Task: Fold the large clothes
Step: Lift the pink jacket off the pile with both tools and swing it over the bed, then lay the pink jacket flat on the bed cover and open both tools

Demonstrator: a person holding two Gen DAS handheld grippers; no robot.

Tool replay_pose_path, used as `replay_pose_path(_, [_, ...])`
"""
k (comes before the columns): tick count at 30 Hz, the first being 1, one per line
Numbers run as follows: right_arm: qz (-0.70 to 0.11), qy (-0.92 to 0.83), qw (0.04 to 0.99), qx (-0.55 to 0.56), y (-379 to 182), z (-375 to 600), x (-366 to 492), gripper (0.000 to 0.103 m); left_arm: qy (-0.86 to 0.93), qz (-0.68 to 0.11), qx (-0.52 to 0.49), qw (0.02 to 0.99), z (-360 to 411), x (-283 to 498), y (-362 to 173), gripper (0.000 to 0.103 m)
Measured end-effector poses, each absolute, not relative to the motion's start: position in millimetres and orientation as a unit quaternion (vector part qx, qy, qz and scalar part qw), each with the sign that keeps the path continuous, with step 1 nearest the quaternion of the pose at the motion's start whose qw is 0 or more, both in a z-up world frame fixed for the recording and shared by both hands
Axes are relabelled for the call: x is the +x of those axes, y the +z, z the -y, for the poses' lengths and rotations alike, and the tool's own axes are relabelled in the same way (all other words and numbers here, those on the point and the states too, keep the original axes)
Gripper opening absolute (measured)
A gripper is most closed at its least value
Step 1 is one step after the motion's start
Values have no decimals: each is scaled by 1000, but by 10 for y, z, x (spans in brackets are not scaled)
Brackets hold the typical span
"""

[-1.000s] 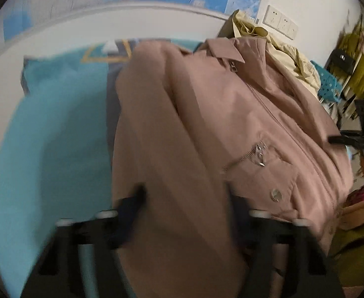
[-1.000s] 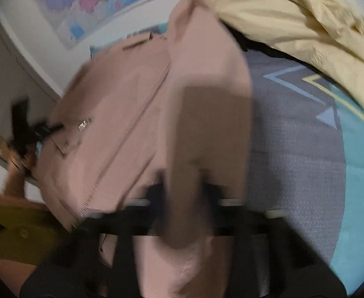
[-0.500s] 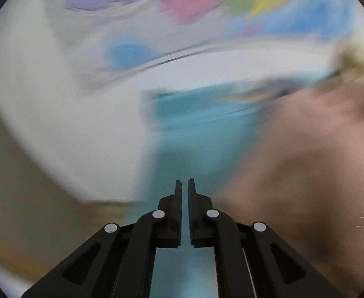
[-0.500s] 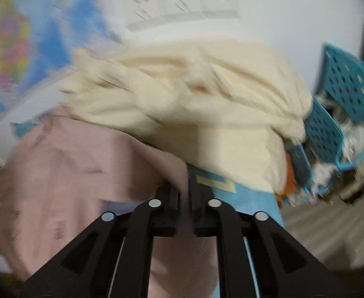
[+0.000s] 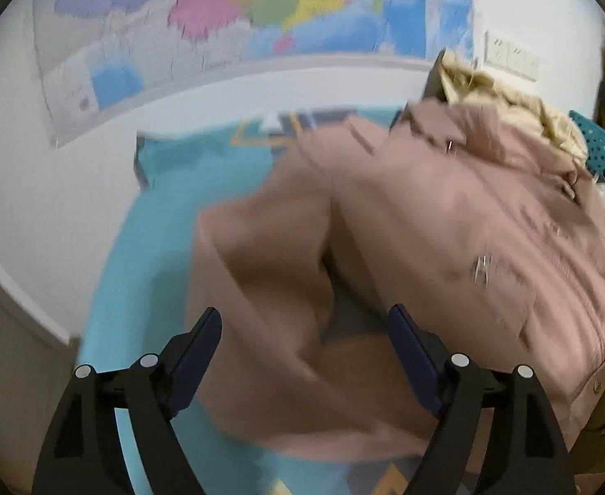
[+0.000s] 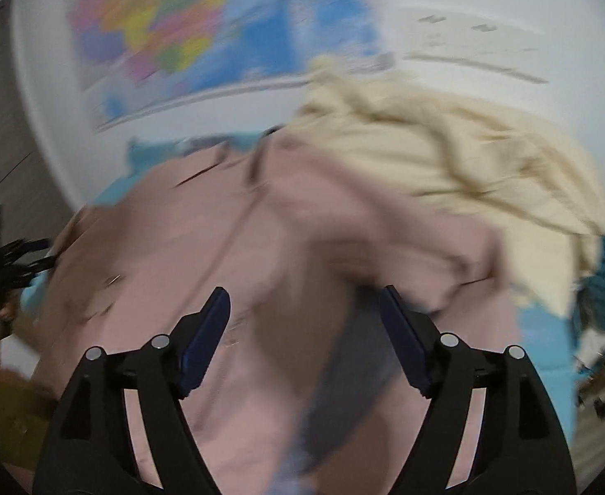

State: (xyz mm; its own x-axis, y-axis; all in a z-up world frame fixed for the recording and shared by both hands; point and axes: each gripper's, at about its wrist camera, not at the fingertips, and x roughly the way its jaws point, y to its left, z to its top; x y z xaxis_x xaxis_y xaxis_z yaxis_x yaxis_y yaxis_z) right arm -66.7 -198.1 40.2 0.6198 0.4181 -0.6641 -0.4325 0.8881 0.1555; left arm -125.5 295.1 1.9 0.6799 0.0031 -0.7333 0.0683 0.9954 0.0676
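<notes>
Left wrist view: the left gripper [image 5: 304, 330] is opening wide, nothing clamped, above a dusty-pink zip-front jacket [image 5: 446, 239] spread ahead on a turquoise mat [image 5: 170, 189]. Right wrist view: the right gripper [image 6: 304, 313] opens too, empty over the jacket, cream crumpled garment [image 6: 446, 165] beyond.

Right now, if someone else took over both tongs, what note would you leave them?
Left tongs: opening, nothing pinched, above the pink jacket.
Right tongs: opening, nothing pinched, above the same jacket.
Jacket lies front up on the blue mat, the sleeve below the left tongs lying loose and rumpled. A cream garment is heaped behind the collar.
Done: no finished fold visible.
Left: fold sleeves in, then the body.
</notes>
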Motion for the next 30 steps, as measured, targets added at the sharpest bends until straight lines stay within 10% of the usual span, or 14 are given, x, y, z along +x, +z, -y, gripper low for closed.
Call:
replay_pose_path(3, [-391, 265, 881, -18, 182, 1749, -711, 74, 15, -440, 54, 896, -2890, -1297, -275, 73])
replay_pose_path(6, [-412, 270, 870, 3, 4, 1727, -688, 74, 56, -457, 67, 885, -2939, -1340, -423, 12])
replay_pose_path(10, [-412, 277, 868, 16, 18, 1713, -664, 72, 131, -435, 63, 888, -3385, -1396, -109, 4])
replay_pose_path(14, [-393, 279, 876, 7, 113, 1680, -629, 72, 304, -427, 167, 835, -3748, -1349, 151, 20])
replay_pose_path(16, [-387, 275, 880, 0, 130, 1640, -567, 72, 356, -424, 186, 812, -3849, -1282, 188, 63])
replay_pose_path(30, [-307, 205, 917, -153, 365, 659, 359, 70, -26, -332, 169, 928, -2300, 98, 380, 83])
